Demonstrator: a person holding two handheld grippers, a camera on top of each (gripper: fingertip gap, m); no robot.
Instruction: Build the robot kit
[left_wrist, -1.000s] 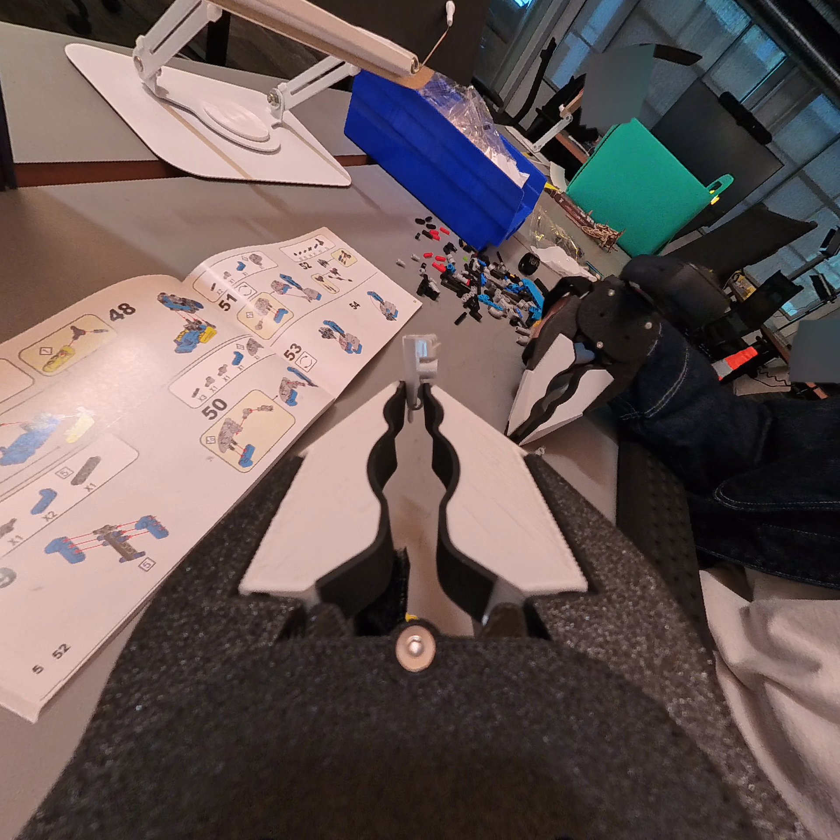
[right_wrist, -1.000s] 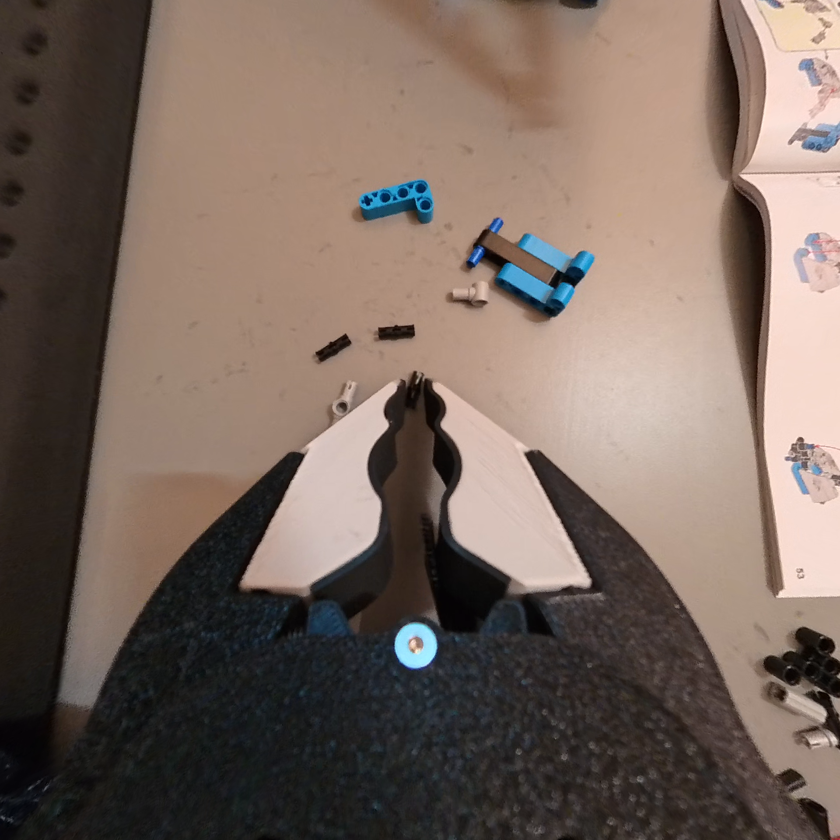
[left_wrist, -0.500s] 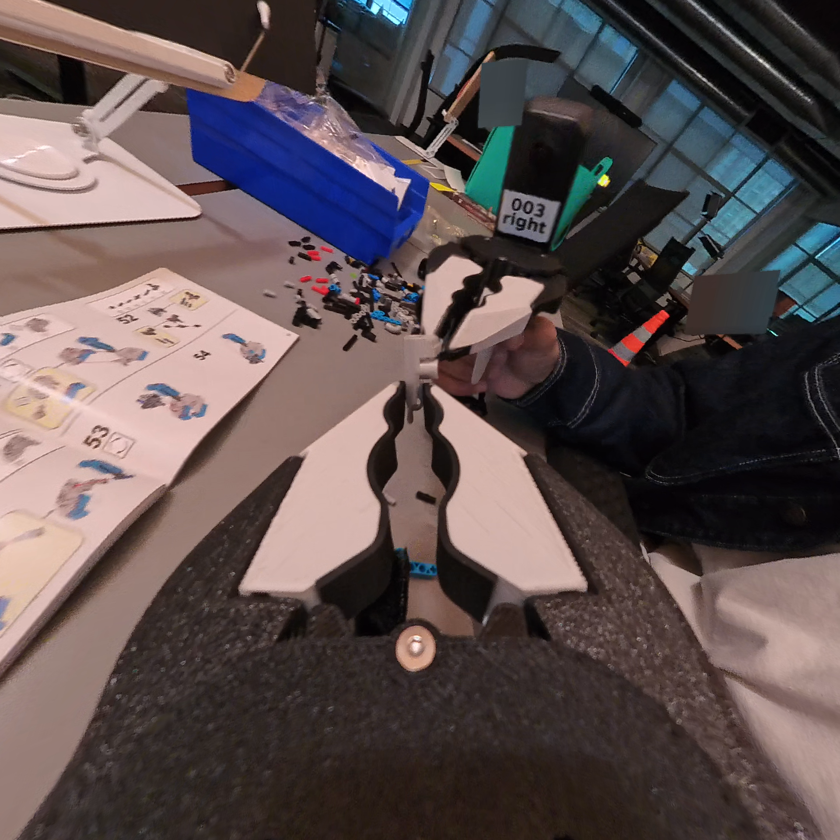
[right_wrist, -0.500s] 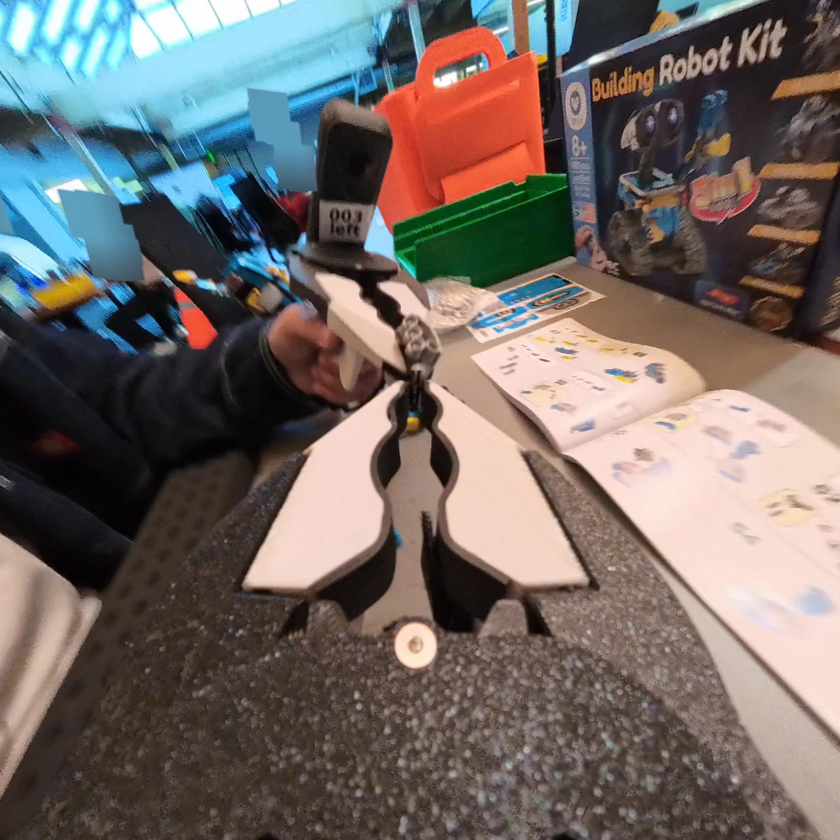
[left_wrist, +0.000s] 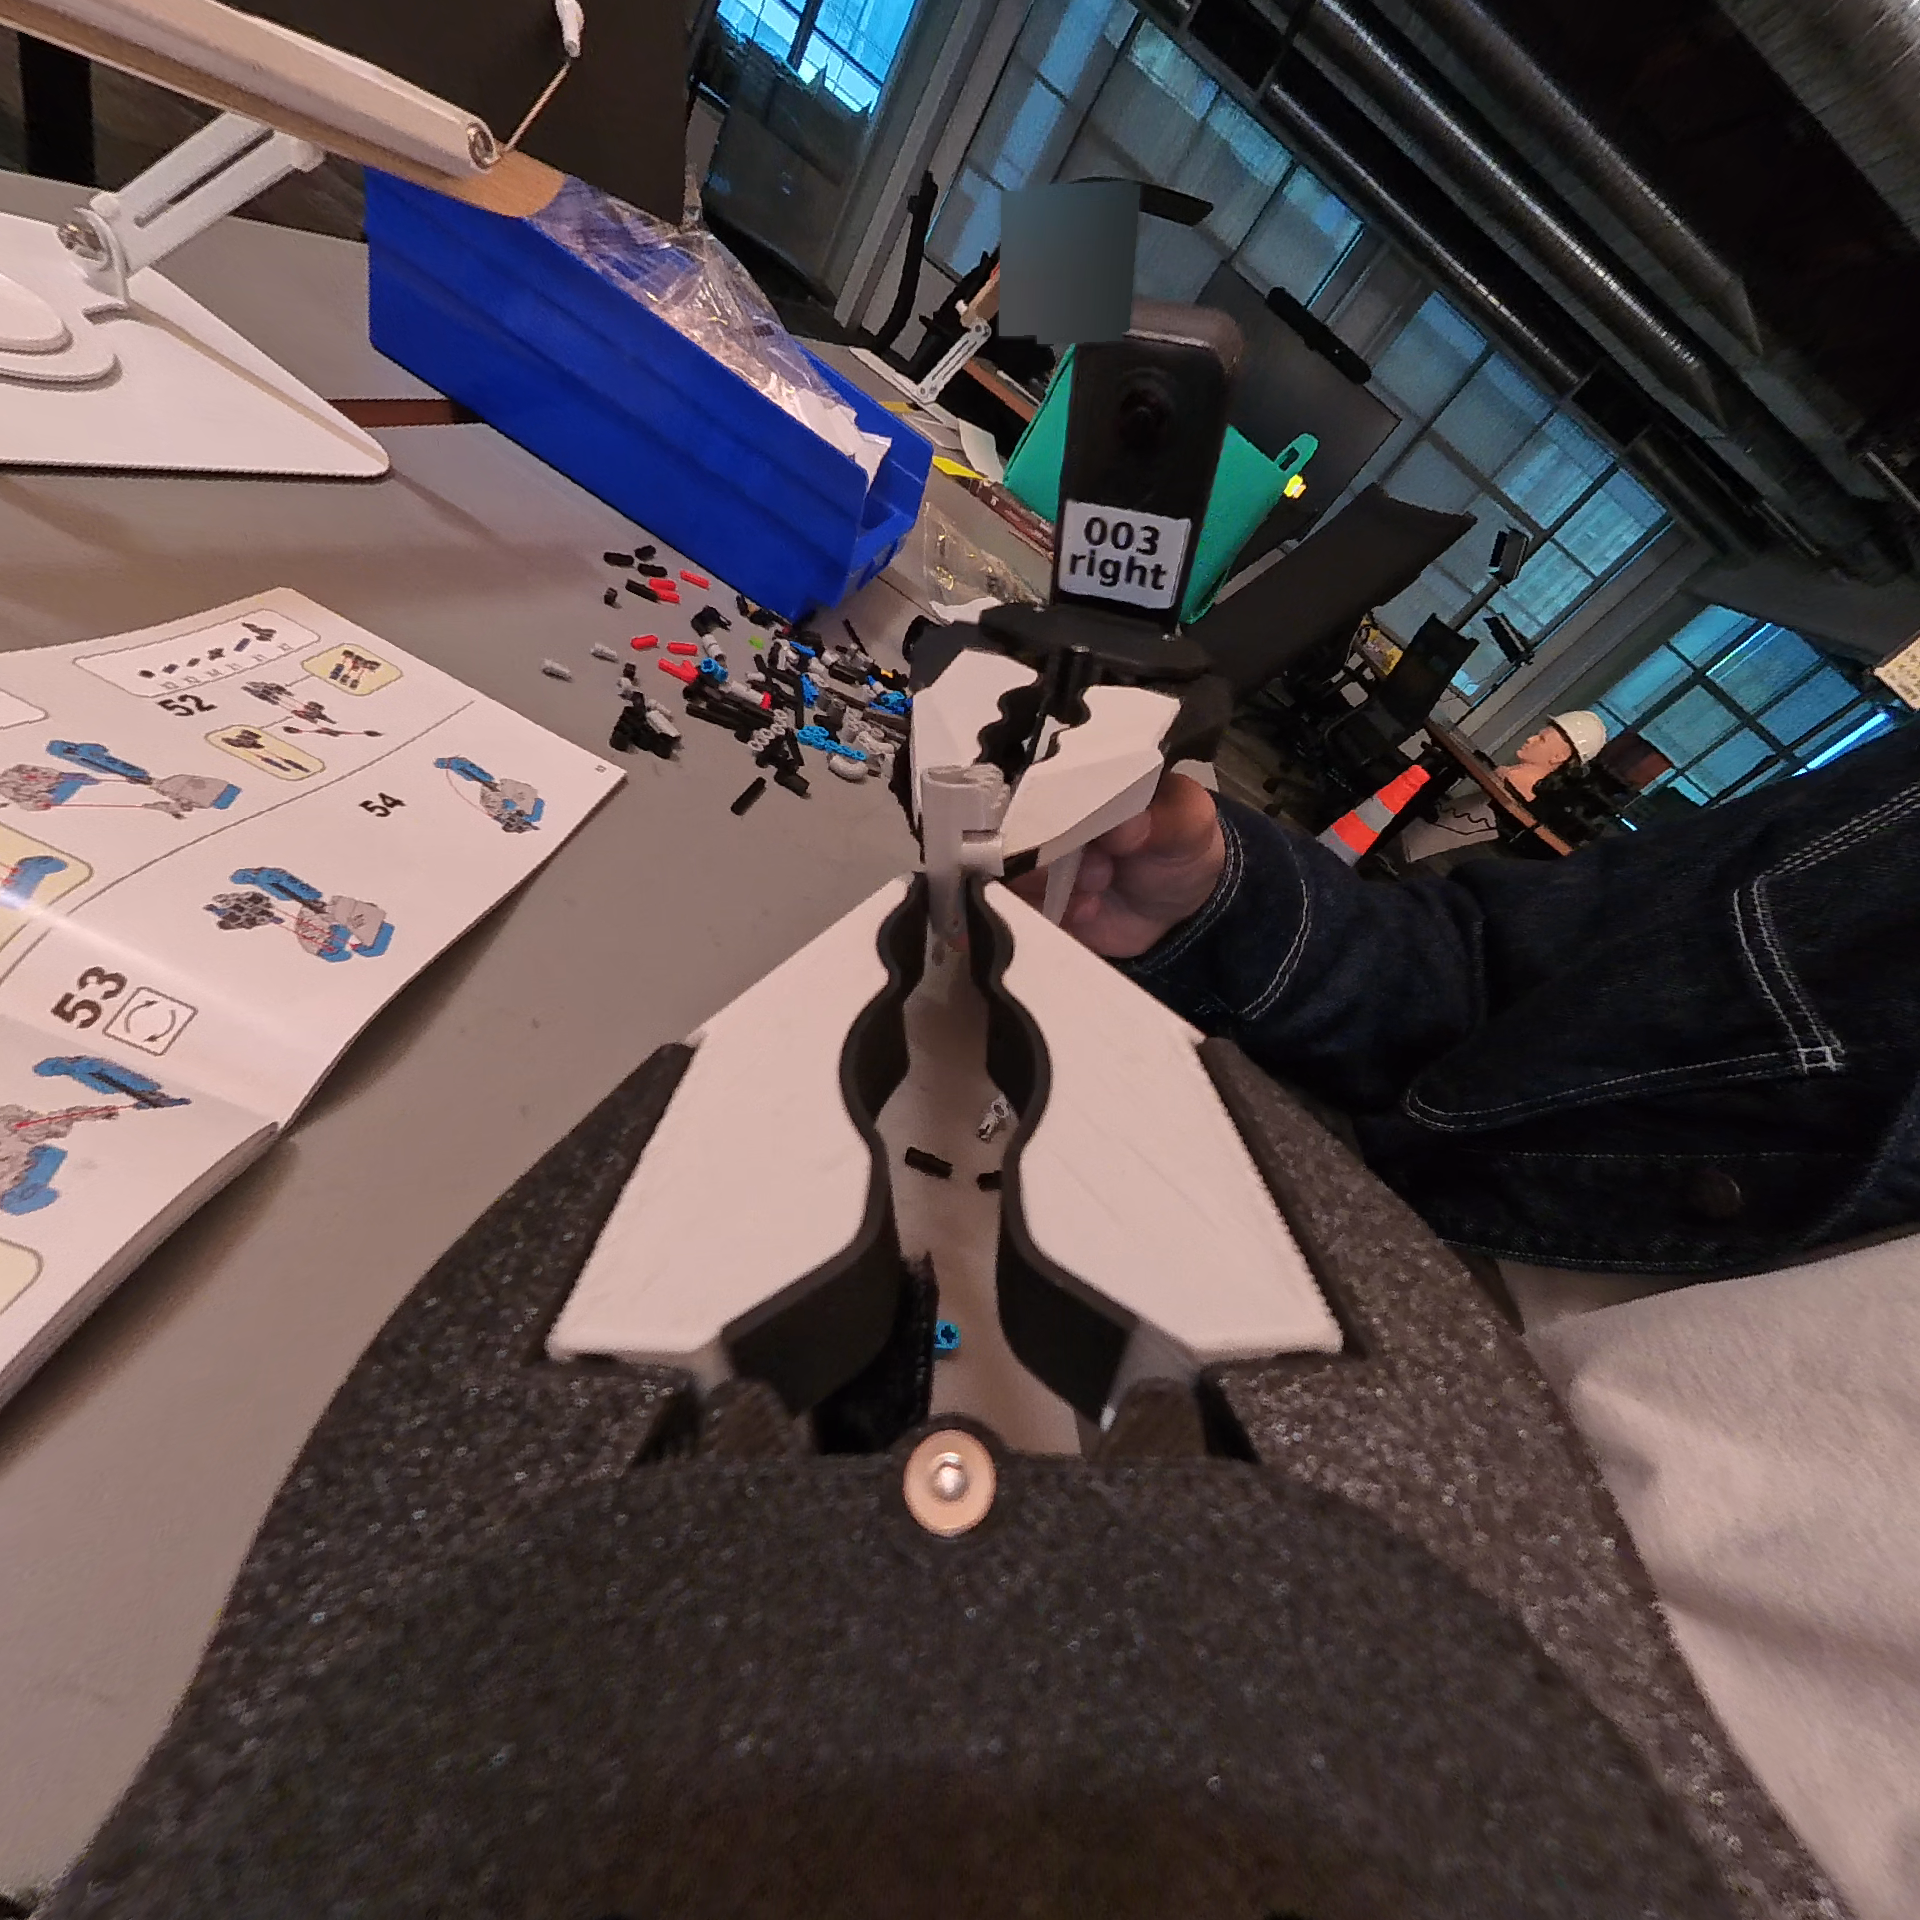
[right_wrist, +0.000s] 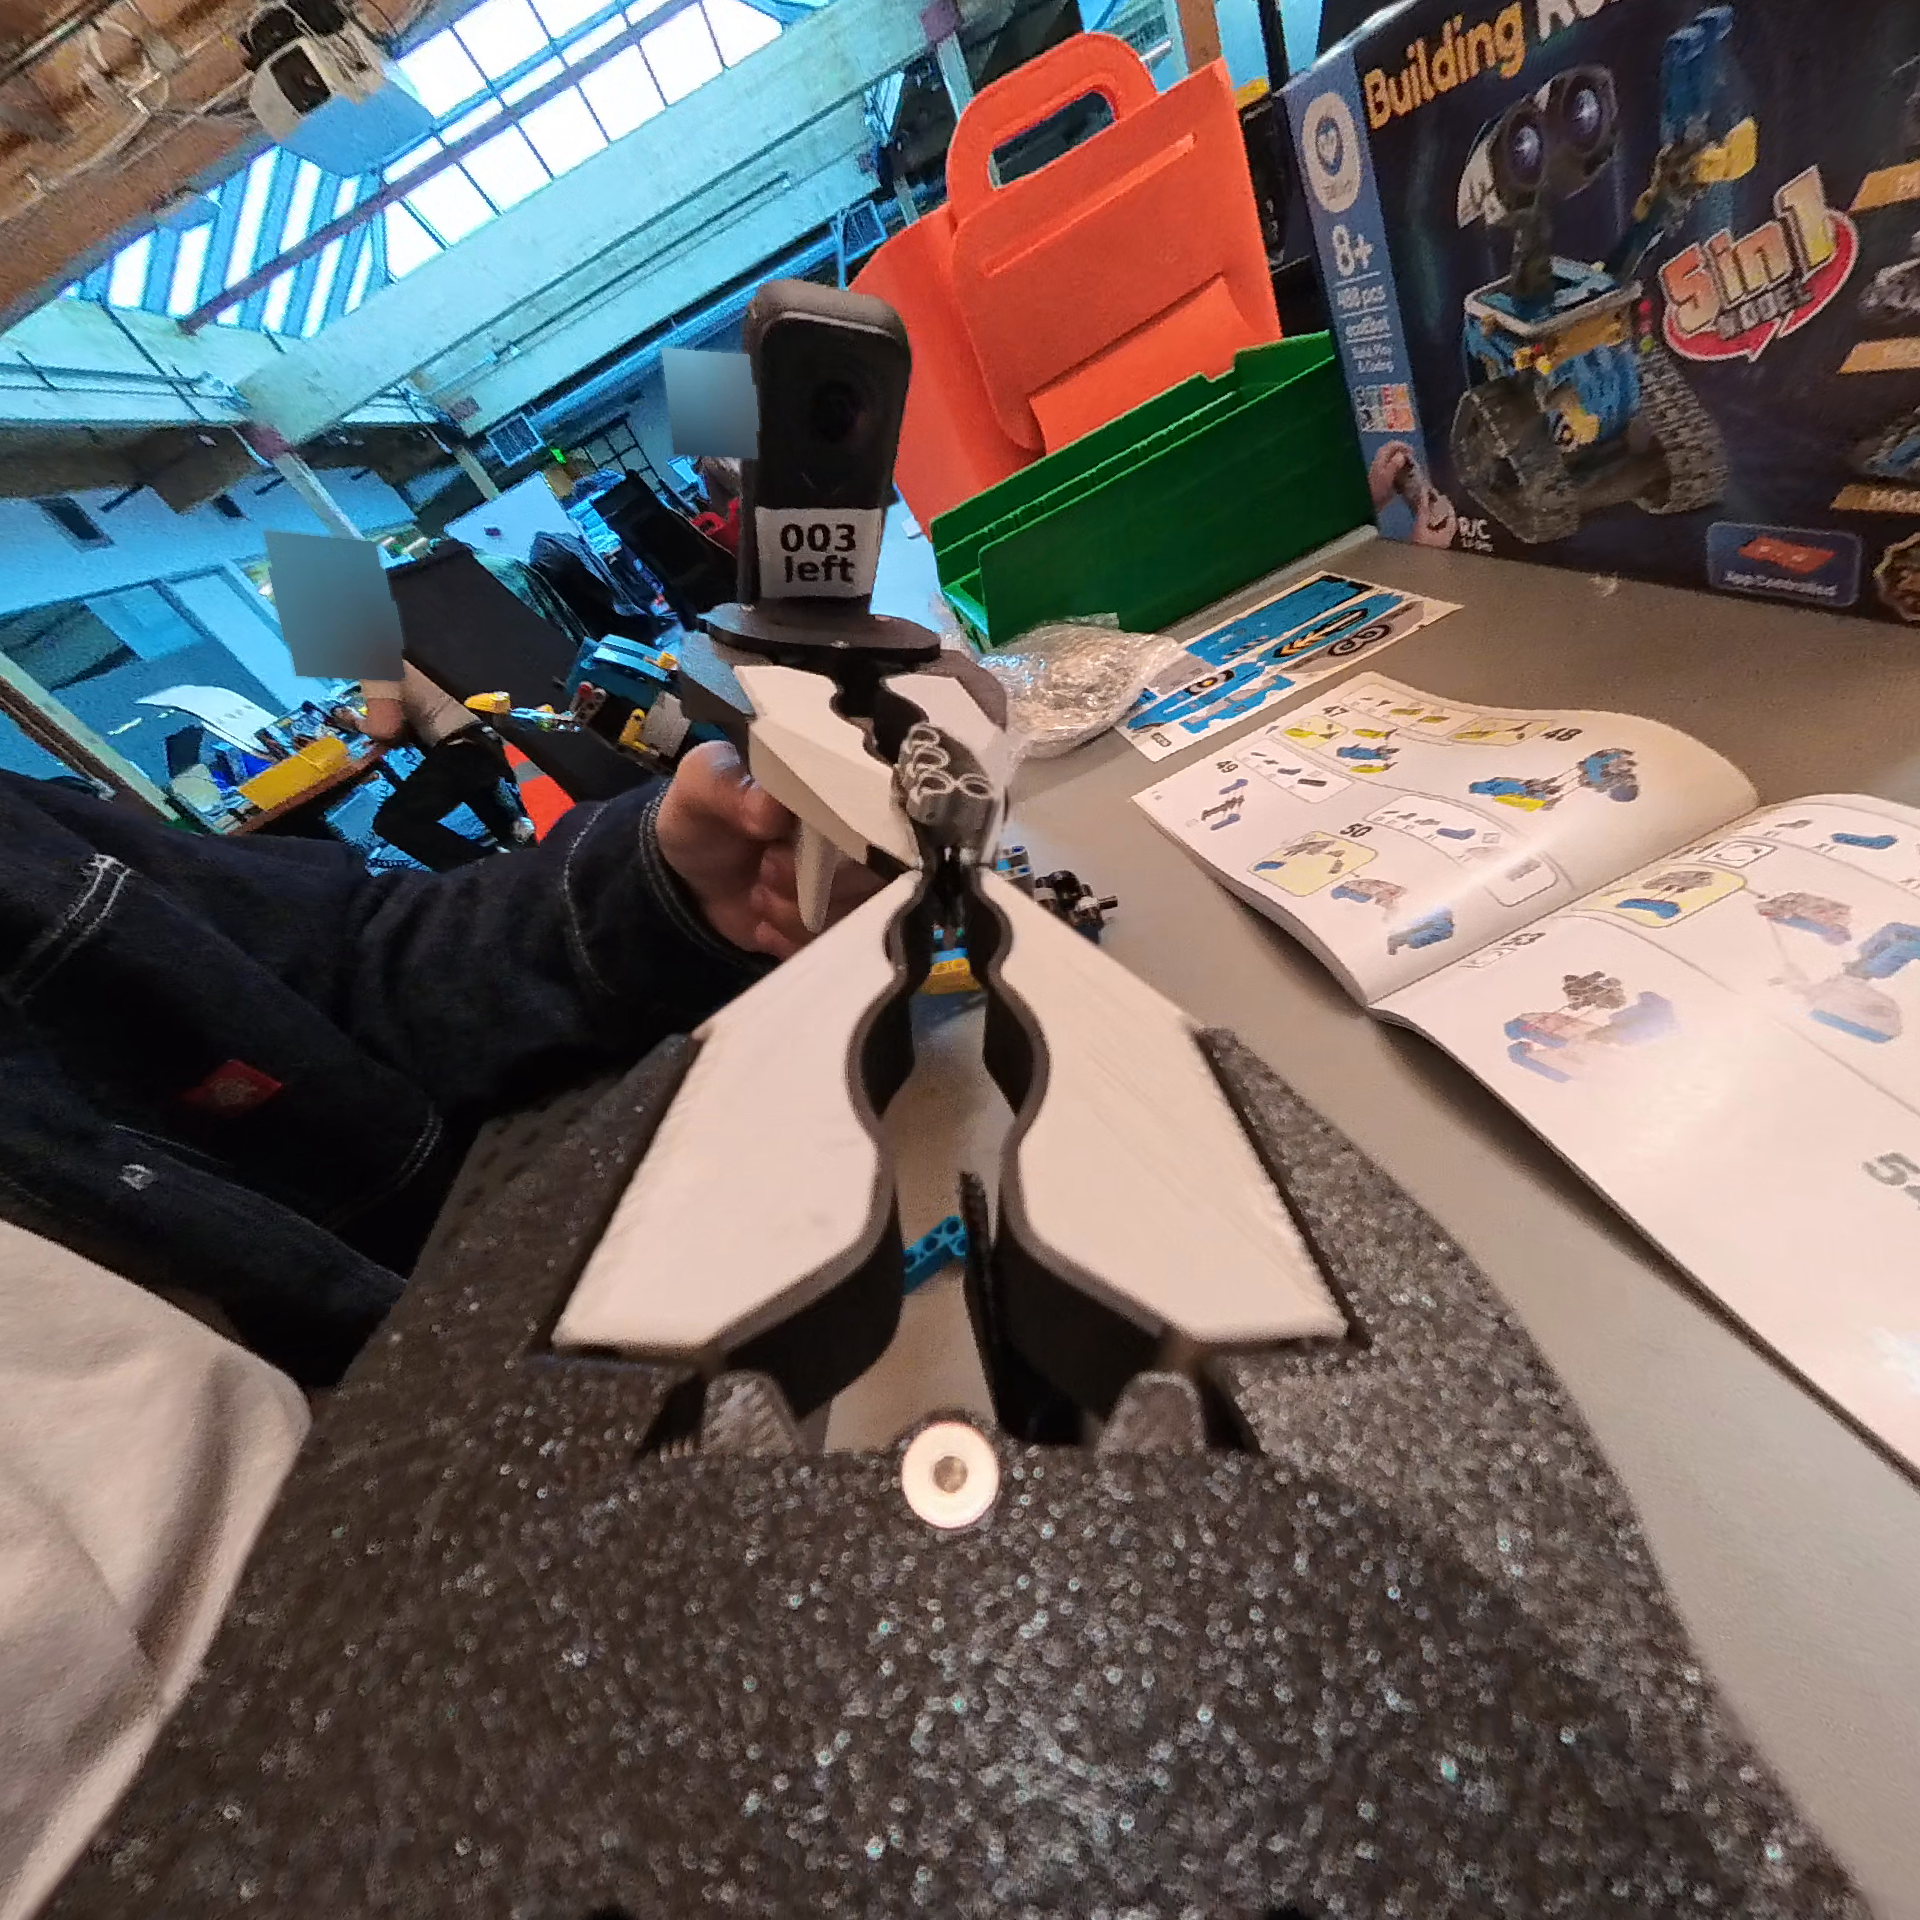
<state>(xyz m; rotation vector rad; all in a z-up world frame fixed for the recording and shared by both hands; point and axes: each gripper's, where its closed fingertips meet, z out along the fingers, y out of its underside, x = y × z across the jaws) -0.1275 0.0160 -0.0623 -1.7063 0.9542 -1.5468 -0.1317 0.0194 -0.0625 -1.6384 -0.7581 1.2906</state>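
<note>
A grey desk (left_wrist: 582, 997) carries, at its left in the left wrist view, the white base of a stand (left_wrist: 156, 416) and an open instruction booklet (left_wrist: 239, 852) lying flat; behind the booklet sits a blue bin (left_wrist: 623, 395) with clear plastic in it, and a scatter of small black, red, blue and grey parts (left_wrist: 758, 707) lies just in front of the bin. Bare desk shows between the booklet and the scatter and continues toward the near edge. Held above the desk, the left tongs (left_wrist: 948, 904) are pressed together on a light grey beam piece (left_wrist: 961, 821), which stands upright out of their tips. Facing them tip to tip, the right tongs (right_wrist: 948, 883) are pinched on a small black pin (right_wrist: 948, 864); whether the pin touches the beam piece cannot be told. A hand (left_wrist: 1132, 873) in a dark denim sleeve grips the right tongs. In the right wrist view a green tray (right_wrist: 1153, 499), an orange folder (right_wrist: 1091, 239) and a toy kit box (right_wrist: 1621, 281) line the far edge. Beyond the desk lies an open hall with large windows and other benches.
</note>
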